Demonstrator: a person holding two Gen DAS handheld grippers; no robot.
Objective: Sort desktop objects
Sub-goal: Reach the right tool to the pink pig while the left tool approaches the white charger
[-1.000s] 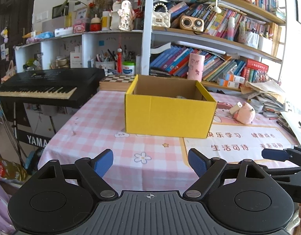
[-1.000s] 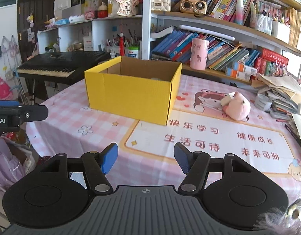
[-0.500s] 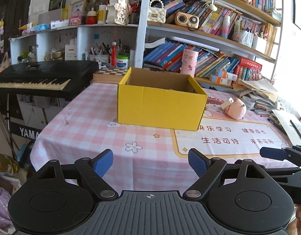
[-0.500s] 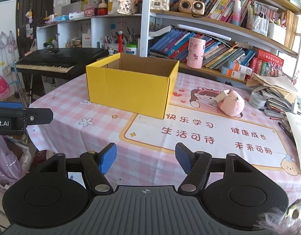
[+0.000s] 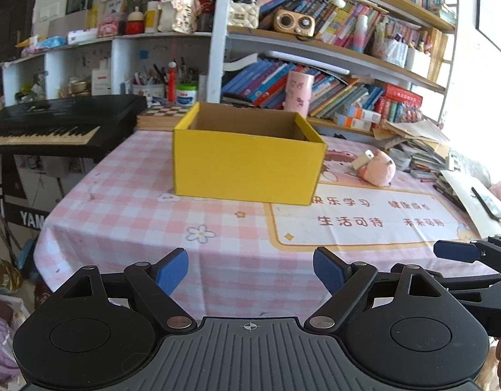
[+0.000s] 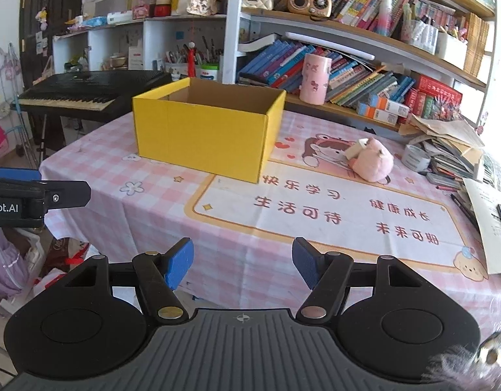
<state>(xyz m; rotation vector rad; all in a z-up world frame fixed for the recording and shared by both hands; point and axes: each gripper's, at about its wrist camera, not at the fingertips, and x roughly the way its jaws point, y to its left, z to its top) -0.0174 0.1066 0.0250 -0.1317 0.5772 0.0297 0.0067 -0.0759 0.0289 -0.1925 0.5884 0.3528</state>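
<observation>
A yellow cardboard box [image 5: 247, 166] [image 6: 201, 137] stands open-topped on the pink checked tablecloth [image 5: 126, 215] [image 6: 97, 176], well beyond both grippers. A pink plush toy [image 5: 379, 171] [image 6: 372, 163] lies to the right of the box with a small white tape roll [image 5: 363, 161] [image 6: 356, 150] against it. My left gripper [image 5: 250, 272] hangs open over the table's near edge, nothing between its blue pads. My right gripper [image 6: 242, 262] is open too and empty, near the front edge. Each gripper shows at the side of the other's view.
A grey tape roll [image 6: 416, 158] and a heap of papers and books [image 6: 452, 153] crowd the table's right side. A pink cup [image 6: 315, 78] stands behind the box by the bookshelf [image 6: 364, 32]. A black keyboard [image 5: 55, 123] sits to the left. A chessboard [image 5: 165, 114] lies behind the box.
Both views have pulled back from the table, so the yellow box looks smaller and farther off. The right gripper's jaws have spread slightly. Nothing on the table has moved.
</observation>
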